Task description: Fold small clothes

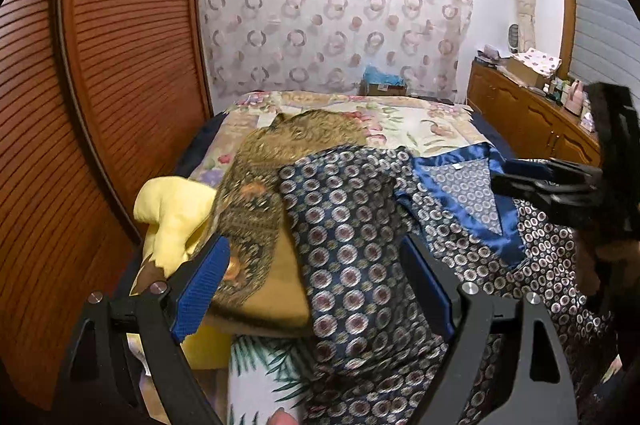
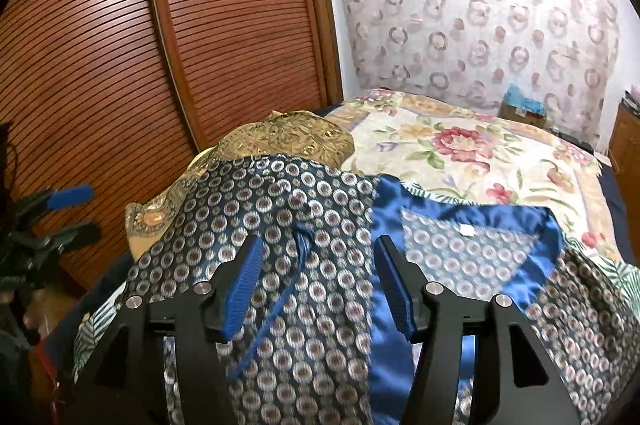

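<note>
A dark blue satin garment [image 1: 352, 225] [image 2: 280, 193] printed with small rings lies spread on the bed, its plain blue collar [image 1: 460, 185] [image 2: 468, 225] facing up. My left gripper [image 1: 314, 249] hovers over its left part, jaws wide open and pads clear of the cloth. My right gripper [image 2: 320, 245] is open above the garment beside the collar, with a thin blue cord [image 2: 296, 265] lying below the gap. A gold patterned garment [image 1: 280, 145] [image 2: 288, 137] lies partly under the blue one. Each gripper shows at the edge of the other's view, the right gripper [image 1: 560, 185] and the left gripper [image 2: 60, 209].
A yellow cloth [image 1: 172, 209] sits at the bed's left edge. The floral bed cover [image 1: 420, 121] [image 2: 460, 153] stretches back to a ring-patterned curtain [image 1: 332, 13]. Slatted wooden wardrobe doors [image 1: 120, 65] [image 2: 200, 45] stand close on the left, a cluttered wooden cabinet [image 1: 520, 117] on the right.
</note>
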`<state>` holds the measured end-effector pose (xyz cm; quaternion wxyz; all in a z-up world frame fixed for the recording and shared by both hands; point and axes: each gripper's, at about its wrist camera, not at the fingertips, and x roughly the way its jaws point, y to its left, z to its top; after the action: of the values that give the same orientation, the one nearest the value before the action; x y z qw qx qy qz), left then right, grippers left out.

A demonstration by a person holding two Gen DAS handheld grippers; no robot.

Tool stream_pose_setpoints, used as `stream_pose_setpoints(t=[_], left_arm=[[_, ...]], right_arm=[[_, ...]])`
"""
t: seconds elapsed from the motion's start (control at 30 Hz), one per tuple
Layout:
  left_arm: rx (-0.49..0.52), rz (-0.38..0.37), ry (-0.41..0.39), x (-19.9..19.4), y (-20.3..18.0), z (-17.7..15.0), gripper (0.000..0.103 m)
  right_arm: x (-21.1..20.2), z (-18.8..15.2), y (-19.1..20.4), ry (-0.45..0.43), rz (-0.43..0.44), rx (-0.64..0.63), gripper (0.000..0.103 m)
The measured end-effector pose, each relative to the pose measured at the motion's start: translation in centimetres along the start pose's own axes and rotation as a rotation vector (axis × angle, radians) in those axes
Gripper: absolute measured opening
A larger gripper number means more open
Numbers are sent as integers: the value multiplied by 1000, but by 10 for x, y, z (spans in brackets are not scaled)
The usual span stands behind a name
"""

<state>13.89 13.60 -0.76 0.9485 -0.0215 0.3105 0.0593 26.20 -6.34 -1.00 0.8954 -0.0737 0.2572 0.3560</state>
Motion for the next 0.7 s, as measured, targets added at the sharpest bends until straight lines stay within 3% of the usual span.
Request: stream_pose_setpoints(t=[0.33, 0.5, 0.7], left_arm=[[55, -49, -22, 5, -46, 18, 87], [84, -98, -22, 14, -77, 21, 87], [143, -228, 35, 45, -133, 15, 87]], right_arm=[[-86, -34, -23, -32, -61, 54, 61], [-124, -54, -41, -34, -151, 80, 61], [-181, -91, -77, -23, -291, 156, 61]])
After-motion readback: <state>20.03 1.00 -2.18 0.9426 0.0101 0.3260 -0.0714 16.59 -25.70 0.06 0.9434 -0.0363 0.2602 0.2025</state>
